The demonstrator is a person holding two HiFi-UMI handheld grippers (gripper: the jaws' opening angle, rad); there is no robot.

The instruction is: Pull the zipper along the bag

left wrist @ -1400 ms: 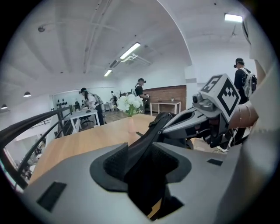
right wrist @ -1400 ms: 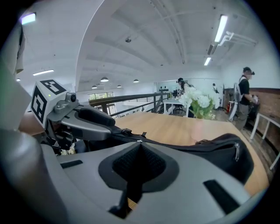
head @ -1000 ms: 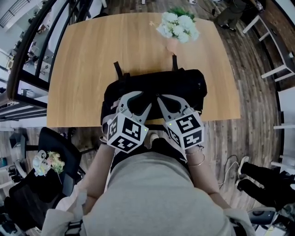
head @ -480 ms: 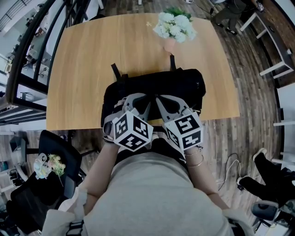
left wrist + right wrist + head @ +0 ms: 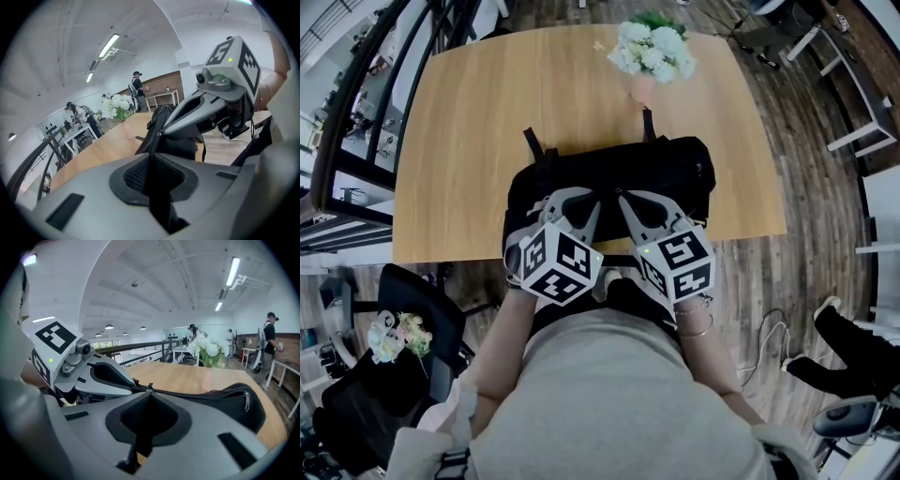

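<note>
Now, left hand-held gripper (image 5: 151, 151): jaws have just been closing, and they are clenched on a dark fold of the bag (image 5: 675, 173) pinched between the pads. Tips of both tools nearly meet over the bag's near side.

Right hand-held gripper (image 5: 149, 391), just beside the left one: jaws clenched, grasping the zipper (image 5: 179, 396) at its end by the tips. From there the zipper line runs off to the right along the bag's top edge.

Bag lies flat on the worktop (image 5: 469, 141), right under and ahead of both tools, straps pointing away.

Flowers (image 5: 654, 52) stand beyond the bag, well ahead of the right tool.
</note>
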